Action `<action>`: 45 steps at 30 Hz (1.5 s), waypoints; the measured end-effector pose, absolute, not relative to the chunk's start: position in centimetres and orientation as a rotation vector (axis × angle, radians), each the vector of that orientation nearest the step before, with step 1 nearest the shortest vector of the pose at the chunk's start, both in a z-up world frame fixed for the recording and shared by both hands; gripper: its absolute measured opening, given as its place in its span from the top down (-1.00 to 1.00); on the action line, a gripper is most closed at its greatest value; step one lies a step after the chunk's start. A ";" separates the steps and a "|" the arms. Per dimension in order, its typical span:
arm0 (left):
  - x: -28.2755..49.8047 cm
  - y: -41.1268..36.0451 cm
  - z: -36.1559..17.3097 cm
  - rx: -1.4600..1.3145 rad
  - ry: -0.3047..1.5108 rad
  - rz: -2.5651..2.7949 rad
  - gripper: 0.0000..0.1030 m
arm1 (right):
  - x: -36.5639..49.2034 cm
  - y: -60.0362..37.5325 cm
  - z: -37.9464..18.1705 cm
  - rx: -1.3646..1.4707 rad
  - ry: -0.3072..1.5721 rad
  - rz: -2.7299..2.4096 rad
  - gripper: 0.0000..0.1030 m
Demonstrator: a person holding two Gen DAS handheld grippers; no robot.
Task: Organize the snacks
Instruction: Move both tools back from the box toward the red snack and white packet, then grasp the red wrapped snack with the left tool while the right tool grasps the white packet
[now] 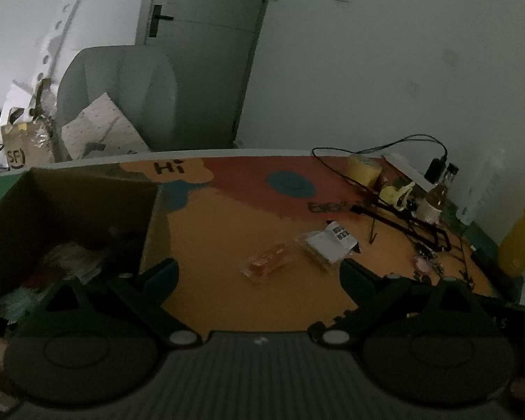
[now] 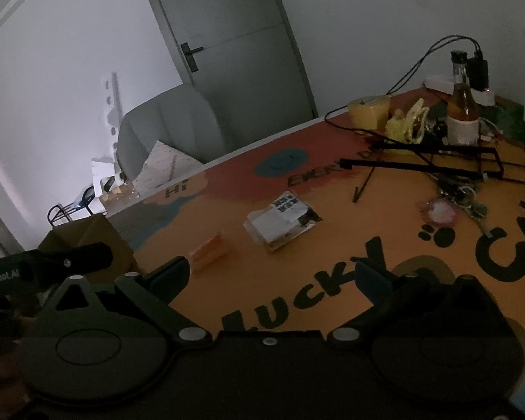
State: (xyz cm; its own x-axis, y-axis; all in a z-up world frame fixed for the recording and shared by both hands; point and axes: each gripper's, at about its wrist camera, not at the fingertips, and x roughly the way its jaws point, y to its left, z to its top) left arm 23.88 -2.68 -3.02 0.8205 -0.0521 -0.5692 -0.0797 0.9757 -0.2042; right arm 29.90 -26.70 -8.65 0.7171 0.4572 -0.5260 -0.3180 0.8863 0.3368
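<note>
- Left gripper point(image 1: 259, 273) is spread wide, holding nothing, above the worktop point(image 1: 227, 220).
- Right gripper point(image 2: 273, 276) is likewise wide and empty.
- Orange snack packet point(image 1: 266, 262) and white snack packet point(image 1: 327, 245) lie near each other on the worktop.
- Only the left view looks into the cardboard box point(image 1: 70, 210) with packets inside; only the right shows the "LUCKY" lettering point(image 2: 304, 294).

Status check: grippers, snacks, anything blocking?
Left gripper and right gripper open, empty. Orange snack pack and white snack pack lie loose on mat; cardboard box left. Path clear; black cable clutter beyond.
</note>
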 end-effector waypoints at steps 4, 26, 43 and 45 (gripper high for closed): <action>24.9 -3.2 -3.4 -0.215 0.616 0.018 -0.90 | 30.8 -26.9 -9.1 0.249 0.650 0.436 -0.97; 32.4 -5.6 -7.2 -0.115 0.713 0.030 -0.54 | 36.9 -26.5 -12.0 0.324 0.724 0.459 -0.40; 36.1 -6.3 -9.9 -0.057 0.769 0.032 -0.36 | 39.7 -25.8 -13.7 0.358 0.777 0.488 -0.19; 36.4 -6.4 -10.2 -0.054 0.784 0.024 -0.18 | 39.9 -25.6 -13.7 0.363 0.781 0.493 -0.11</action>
